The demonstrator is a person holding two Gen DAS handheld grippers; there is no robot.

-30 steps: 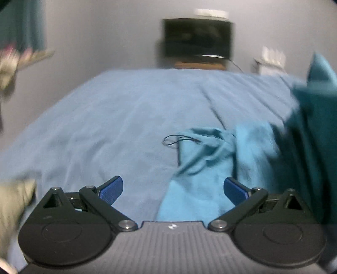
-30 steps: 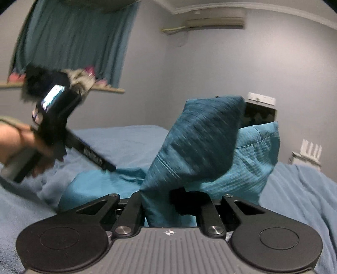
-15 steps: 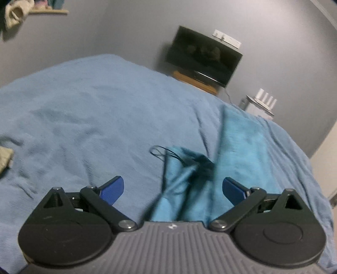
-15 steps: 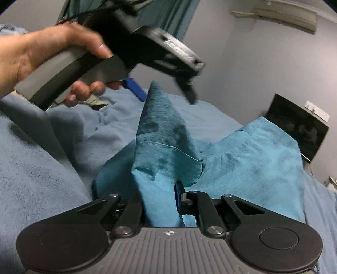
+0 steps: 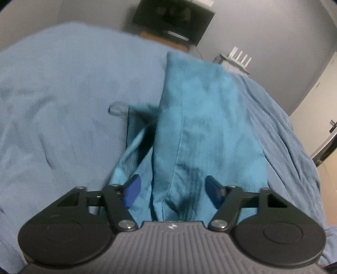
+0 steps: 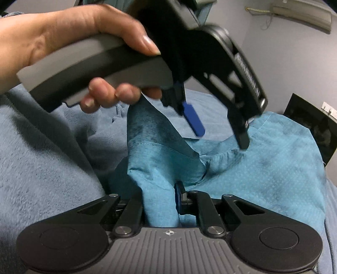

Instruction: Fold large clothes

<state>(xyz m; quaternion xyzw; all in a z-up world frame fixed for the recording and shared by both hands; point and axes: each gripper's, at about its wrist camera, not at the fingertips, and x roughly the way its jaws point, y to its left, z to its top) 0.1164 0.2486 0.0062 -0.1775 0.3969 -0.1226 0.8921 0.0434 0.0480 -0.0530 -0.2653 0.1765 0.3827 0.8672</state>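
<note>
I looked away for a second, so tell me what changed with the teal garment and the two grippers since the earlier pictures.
The left gripper came in over the teal garment; its jaws are closing with a raised fold between them, not yet pinched. The lifted cloth came down onto the blue blanket. The right gripper stayed shut on the garment's corner.

A home bedroom: blue-blanketed bed (image 5: pixel 63 88), television (image 5: pixel 172 19) against grey wall, air conditioner (image 6: pixel 301 12) high up.

Two close wrist views over garment (image 5: pixel 206 126)
</note>
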